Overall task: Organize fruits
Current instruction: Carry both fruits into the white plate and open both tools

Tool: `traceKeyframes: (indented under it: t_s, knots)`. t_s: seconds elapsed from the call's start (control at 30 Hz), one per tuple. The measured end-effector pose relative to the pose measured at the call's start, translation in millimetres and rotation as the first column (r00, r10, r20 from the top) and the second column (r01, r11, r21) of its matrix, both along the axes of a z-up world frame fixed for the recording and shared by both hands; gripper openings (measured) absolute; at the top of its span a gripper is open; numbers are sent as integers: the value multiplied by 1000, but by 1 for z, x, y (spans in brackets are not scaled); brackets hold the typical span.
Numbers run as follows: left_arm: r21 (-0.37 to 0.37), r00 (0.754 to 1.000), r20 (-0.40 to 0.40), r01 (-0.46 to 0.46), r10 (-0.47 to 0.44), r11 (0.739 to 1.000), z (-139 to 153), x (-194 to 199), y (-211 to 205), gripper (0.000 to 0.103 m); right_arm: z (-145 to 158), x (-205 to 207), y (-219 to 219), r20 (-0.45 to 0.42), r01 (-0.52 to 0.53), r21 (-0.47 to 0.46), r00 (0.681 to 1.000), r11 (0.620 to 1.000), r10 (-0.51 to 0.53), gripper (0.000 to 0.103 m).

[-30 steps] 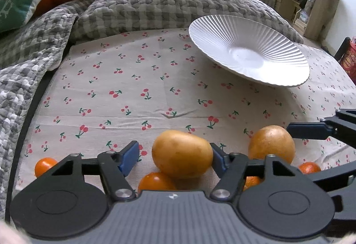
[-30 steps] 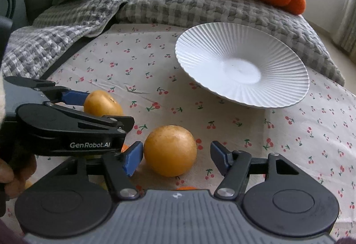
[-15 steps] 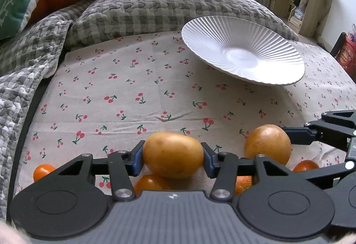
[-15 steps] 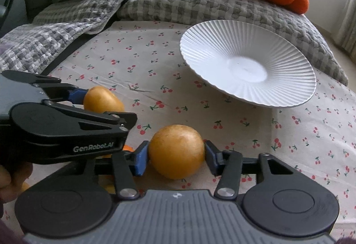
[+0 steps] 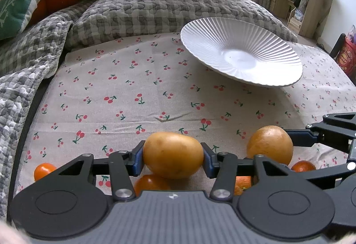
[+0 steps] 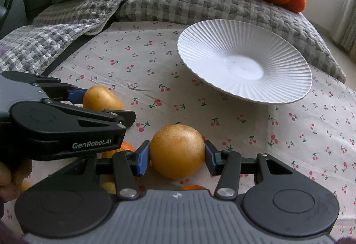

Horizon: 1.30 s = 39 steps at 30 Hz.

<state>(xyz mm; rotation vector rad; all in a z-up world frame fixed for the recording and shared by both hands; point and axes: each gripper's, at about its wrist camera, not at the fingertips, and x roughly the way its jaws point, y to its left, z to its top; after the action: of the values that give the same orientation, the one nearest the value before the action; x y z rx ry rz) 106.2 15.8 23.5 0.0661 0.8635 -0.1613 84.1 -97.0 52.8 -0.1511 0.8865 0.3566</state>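
Left gripper (image 5: 173,157) jaws, just closed, pinch the oval yellow fruit (image 5: 173,157); right gripper (image 6: 176,151) jaws likewise pinch the round speckled one (image 6: 176,151). Both on cherry-print cloth (image 5: 138,79). Only left view shows the tangerine (image 5: 44,170) at the cloth's left edge. Ribbed white plate (image 6: 222,48) beyond.

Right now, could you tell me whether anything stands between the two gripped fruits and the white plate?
Nothing visible does. The left gripper holds the oval yellow fruit, the right gripper the round one, and only bare cherry-print cloth lies before the white plate.
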Motion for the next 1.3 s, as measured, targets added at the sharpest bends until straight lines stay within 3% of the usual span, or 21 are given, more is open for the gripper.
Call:
traceKeyframes:
  t_s: [0.47, 0.7, 0.8, 0.9, 1.03, 1.17, 1.3]
  knots:
    - [-57, 999, 43, -6, 8, 998, 25, -1, 3, 40, 23, 3, -25, 48, 21, 40, 999, 999, -23, 46]
    - [-95, 996, 88, 10, -2, 995, 47, 8, -6, 40, 58, 26, -63, 119, 97, 104, 987, 990, -109, 46]
    - [-94, 993, 119, 27, -15, 995, 57, 23, -20, 40, 62, 44, -79, 104, 140, 142, 982, 980, -155, 46]
    - [-119, 990, 137, 43, -26, 992, 62, 44, -33, 40, 61, 63, -92, 66, 198, 177, 975, 964, -213, 46]
    - [-98, 989, 136, 70, -56, 993, 55, 71, -55, 40, 57, 85, -102, 46, 221, 206, 971, 953, -234, 46]
    - [-210, 998, 65, 33, -19, 977, 43, 100, -58, 40, 42, 95, -100, 63, 173, 203, 980, 964, -189, 46]
    - [-255, 999, 38, -3, 13, 967, 27, 118, -55, 41, 23, 108, -101, 51, 148, 176, 986, 973, -159, 46]
